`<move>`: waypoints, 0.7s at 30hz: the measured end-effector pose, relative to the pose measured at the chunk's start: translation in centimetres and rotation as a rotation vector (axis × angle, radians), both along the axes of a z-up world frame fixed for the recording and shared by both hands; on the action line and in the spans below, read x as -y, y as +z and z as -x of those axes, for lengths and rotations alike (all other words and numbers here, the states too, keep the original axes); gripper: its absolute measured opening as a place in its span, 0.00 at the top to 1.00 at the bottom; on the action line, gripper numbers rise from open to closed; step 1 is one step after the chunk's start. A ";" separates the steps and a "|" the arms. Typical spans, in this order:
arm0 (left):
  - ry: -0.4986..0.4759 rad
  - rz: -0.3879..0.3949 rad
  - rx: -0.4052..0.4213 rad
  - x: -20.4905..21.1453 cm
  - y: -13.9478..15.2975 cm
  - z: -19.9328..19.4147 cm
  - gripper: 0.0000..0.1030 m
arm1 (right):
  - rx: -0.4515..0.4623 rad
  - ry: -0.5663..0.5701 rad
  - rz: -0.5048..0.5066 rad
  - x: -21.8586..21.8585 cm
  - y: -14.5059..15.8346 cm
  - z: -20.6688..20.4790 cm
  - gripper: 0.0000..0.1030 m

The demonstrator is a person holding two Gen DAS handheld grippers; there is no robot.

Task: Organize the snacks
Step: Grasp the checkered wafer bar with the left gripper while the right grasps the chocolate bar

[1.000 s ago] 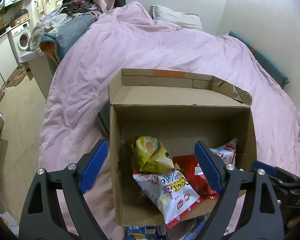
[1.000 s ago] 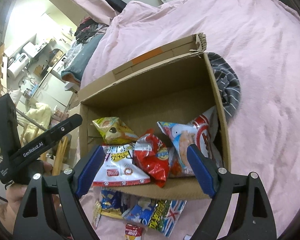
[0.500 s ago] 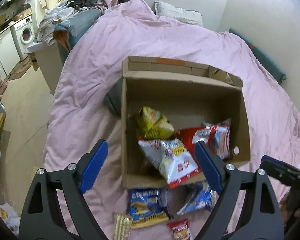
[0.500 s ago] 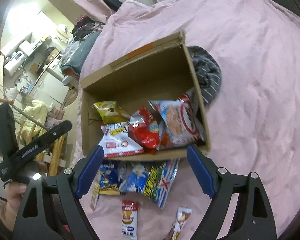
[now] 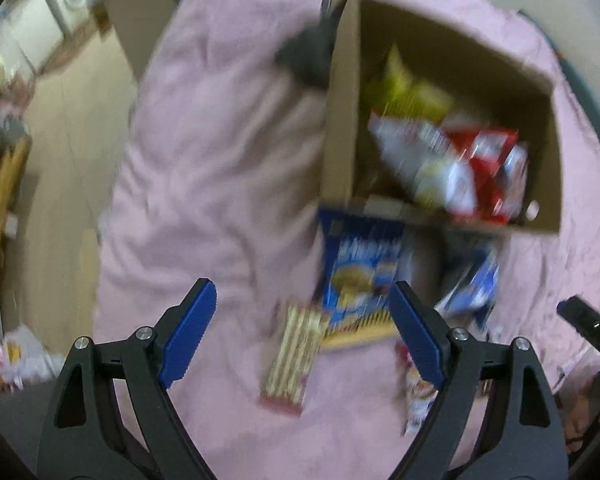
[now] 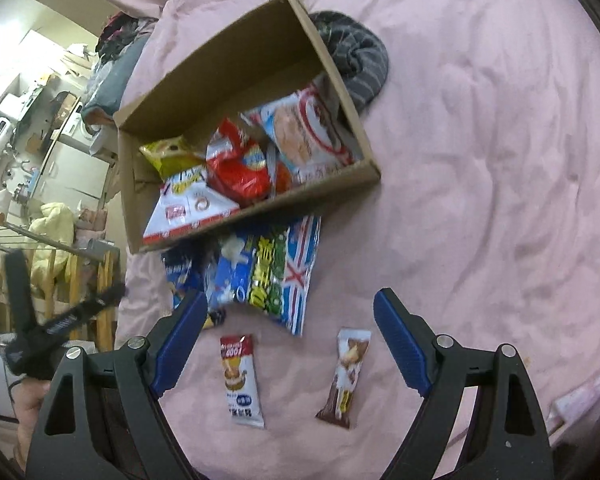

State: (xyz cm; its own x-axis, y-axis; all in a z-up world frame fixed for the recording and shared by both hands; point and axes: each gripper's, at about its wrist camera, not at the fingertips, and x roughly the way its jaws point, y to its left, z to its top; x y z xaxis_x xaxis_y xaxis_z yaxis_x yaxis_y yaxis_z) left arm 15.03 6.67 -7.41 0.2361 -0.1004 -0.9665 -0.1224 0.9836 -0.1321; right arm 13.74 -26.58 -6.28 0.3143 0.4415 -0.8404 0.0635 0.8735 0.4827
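Hovering at the bottom of the frame, the right gripper (image 6: 286,334) gapes wide and empty above two small snack bars (image 6: 242,380) on the pink duvet (image 6: 480,200). The left gripper (image 5: 302,330), also empty, has just narrowed slightly over a striped packet (image 5: 294,360). Higher, blue and flag-printed bags (image 6: 276,276) lie against the cardboard box (image 6: 332,188), which holds yellow, white, red (image 6: 238,168) and pale chip bags.

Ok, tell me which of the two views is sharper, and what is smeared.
Left wrist view: motion-blurred, the brown cardboard box and blue snack bag smeared. Right wrist view: sharp, print on the white-and-red snack stick legible; fisheye bends the pink bed cover at the edges.
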 end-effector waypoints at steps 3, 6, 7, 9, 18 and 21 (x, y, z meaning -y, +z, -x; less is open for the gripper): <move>-0.036 0.007 -0.127 0.2 -2.8 1.0 0.42 | -0.016 0.011 0.010 -0.4 -0.7 0.7 0.15; -0.127 -0.055 -0.187 1.4 -4.7 1.8 0.48 | -0.078 0.024 0.043 -0.6 -2.2 1.2 0.15; -0.139 -0.071 -0.192 1.5 -5.0 1.9 0.48 | -0.113 0.031 0.051 -0.6 -3.1 1.4 0.15; -0.156 -0.102 -0.210 1.9 -5.9 2.4 0.48 | -0.188 0.037 0.056 -0.7 -4.8 2.0 0.16; -0.173 -0.085 -0.244 2.5 -7.4 3.5 0.64 | -0.287 0.140 0.194 -2.9 -8.2 3.5 0.49; -0.194 -0.100 -0.253 3.0 -7.8 3.5 0.67 | -0.287 0.156 0.236 -3.1 -8.7 3.6 0.58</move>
State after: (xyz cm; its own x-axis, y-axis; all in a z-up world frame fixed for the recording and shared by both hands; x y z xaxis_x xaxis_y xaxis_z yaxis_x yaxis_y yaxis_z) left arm 11.51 3.67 -15.23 -0.0270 -0.0217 -0.9994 0.0519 0.9984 -0.0231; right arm 10.12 -23.52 -14.99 -0.0041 0.2500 -0.9682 0.0242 0.9680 0.2498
